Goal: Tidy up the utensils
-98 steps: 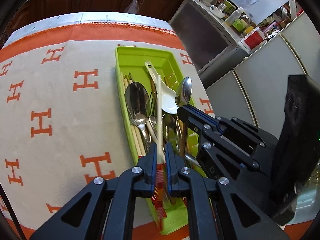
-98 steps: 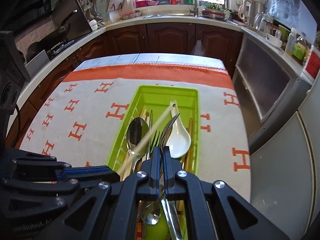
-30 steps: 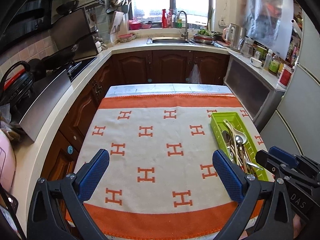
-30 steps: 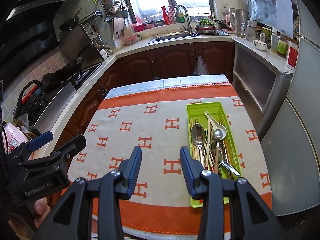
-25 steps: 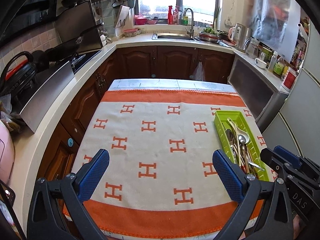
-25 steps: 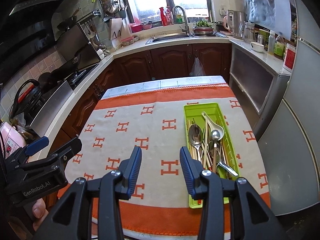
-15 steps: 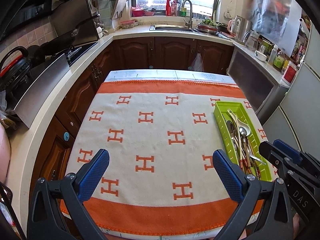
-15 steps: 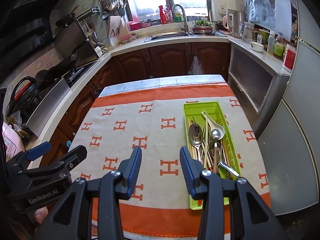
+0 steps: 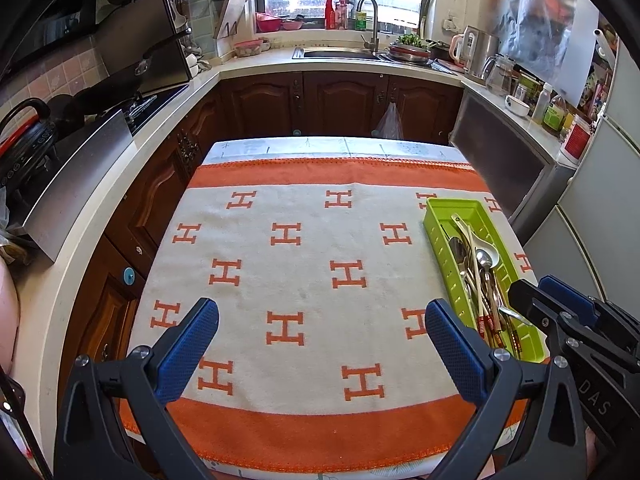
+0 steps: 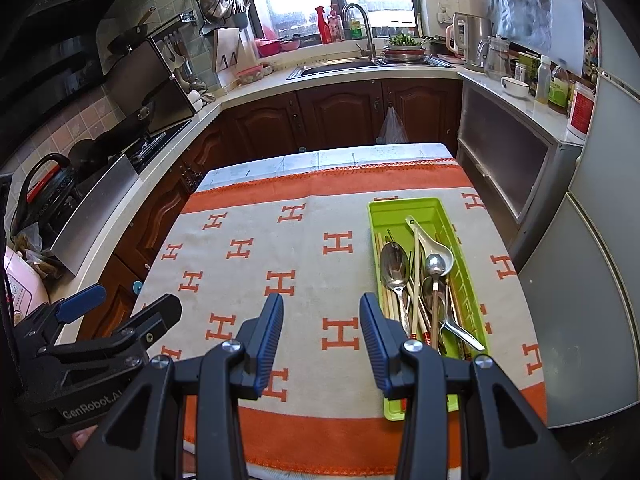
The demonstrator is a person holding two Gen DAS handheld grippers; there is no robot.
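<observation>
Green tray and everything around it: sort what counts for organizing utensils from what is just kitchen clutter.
Job:
green tray
metal spoons
white ceramic spoon
chopsticks
left gripper, open
right gripper, open

Lying about:
kettle
white bowl
bottles
faucet
patterned cloth

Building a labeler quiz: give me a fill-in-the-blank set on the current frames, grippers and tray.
1. All the utensils lie in a tray whose colour is ____.
2. The left gripper is ____, with nothing between its fingers.
3. The blanket on the table bears orange marks shaped like the letter ____.
4. Seen from the right gripper, the white spoon lies at the tray's ____ end.

Missing words: green; open; H; far
</observation>
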